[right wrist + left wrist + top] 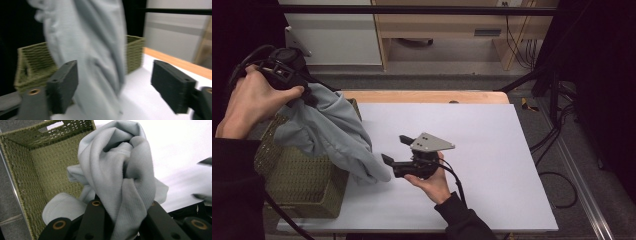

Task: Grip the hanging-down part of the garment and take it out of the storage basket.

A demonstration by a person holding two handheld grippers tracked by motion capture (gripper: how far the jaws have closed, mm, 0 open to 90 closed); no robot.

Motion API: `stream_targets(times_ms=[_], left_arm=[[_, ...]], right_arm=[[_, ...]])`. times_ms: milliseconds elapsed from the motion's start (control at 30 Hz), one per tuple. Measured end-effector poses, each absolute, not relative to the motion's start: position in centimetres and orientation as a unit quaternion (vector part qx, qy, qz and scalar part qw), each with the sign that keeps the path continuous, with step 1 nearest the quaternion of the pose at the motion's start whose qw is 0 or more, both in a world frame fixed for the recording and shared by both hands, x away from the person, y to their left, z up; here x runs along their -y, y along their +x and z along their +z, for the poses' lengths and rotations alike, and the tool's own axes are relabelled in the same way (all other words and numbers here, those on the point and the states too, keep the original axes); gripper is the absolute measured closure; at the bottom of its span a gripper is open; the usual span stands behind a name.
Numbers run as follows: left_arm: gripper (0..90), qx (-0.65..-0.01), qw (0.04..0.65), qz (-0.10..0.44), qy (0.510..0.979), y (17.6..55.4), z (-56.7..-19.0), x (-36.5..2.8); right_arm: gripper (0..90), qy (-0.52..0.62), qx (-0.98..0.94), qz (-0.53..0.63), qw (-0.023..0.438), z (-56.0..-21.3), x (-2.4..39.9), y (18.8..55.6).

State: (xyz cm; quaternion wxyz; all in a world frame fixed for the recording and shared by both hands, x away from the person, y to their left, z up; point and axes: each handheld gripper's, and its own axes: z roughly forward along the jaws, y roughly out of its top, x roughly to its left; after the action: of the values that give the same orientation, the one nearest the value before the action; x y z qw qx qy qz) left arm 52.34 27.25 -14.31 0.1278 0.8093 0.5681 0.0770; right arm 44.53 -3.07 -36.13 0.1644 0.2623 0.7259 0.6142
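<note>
**Grey cloth lifted above the basket**

Grey cloth (329,132) hangs in a long bunched fold over the near right corner of the green woven basket (297,182), its lower end reaching down past the basket's rim to just above the white table top (492,150). At the cloth's upper end, above the basket's far side, the left gripper (309,97) has its jaws pinched together on a twisted bunch of the fabric; the left gripper view looks down past that bunch into the basket's woven interior (47,170). The left hand (252,102) grips the tool from above the basket's left side.

To the right of the basket, low over the table top, the right gripper (394,150) points toward the cloth's hanging end with its jaws spread wide apart, holding nothing. In the right gripper view the cloth (92,57) hangs blurred between the two jaws, with the basket (35,62) behind it. The right hand (432,180) holds that gripper from below.
</note>
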Motion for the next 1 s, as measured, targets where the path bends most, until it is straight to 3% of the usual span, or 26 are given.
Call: stream_targets(times_ms=[333,600,1000], left_arm=[[79.4,-0.568,0.127,0.076,0.810,52.5,-14.5,-27.2],[79.3,-0.569,0.131,0.075,0.809,52.5,-14.6,-27.4],[79.3,-0.570,0.131,0.072,0.808,52.5,-14.6,-27.6]], right_arm=[[5.2,0.323,-0.699,0.600,0.217,-37.9,9.8,43.2],[2.6,0.363,-0.667,0.599,0.255,-39.6,14.9,41.5],[1.8,0.394,-0.645,0.593,0.277,-41.7,18.8,39.6]])
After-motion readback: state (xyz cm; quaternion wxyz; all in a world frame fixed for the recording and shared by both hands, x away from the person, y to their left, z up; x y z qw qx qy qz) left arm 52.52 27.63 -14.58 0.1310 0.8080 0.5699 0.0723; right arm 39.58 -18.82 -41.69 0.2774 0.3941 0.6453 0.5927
